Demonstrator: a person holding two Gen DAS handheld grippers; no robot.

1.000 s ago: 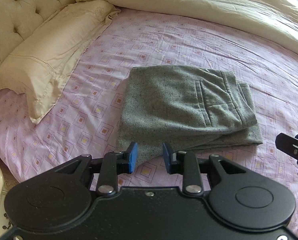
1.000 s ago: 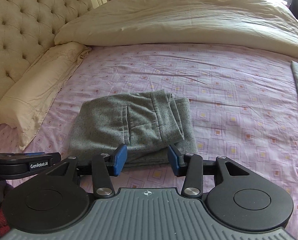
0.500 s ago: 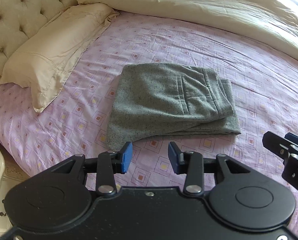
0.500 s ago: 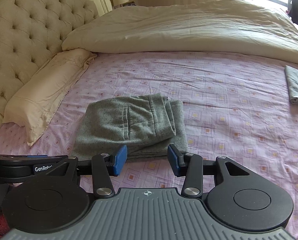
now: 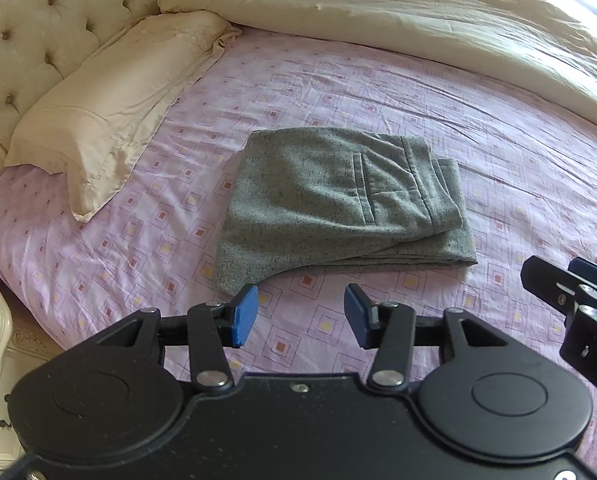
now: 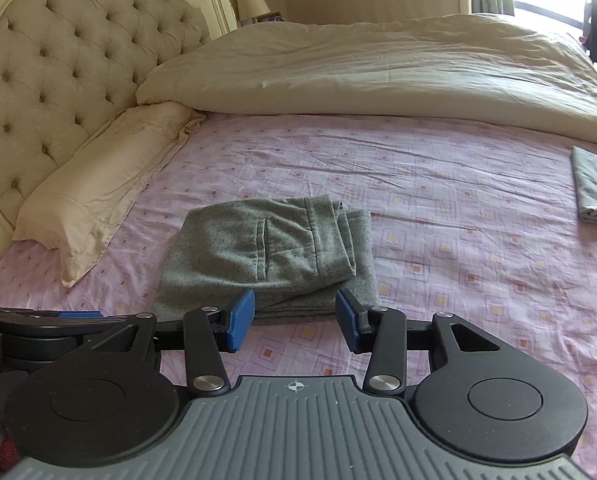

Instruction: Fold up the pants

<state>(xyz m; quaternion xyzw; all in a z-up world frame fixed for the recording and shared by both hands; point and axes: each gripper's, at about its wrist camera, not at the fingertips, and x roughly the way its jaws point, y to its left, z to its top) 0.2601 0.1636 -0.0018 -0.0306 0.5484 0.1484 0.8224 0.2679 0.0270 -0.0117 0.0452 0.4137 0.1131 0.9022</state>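
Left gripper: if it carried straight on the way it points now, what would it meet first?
Most likely the bedsheet, bare between the open pads of the left gripper, just short of the folded grey pants. Nothing is held. Depth is hard to judge, so it could catch the near hem instead.

Grey pants seen lying flat on purple bed sheet, folded into thick rectangle. Cloth is speckled grey, woolly-looking. Several layers stacked; top layer sits a bit short, so bottom layer sticks out at right edge and near edge. Slit pocket with stitched lines shown on top, close to right side. Waistband seam runs beside pocket. Near left corner spreads out a little wider. Nothing pressed on pants; nothing gripped.
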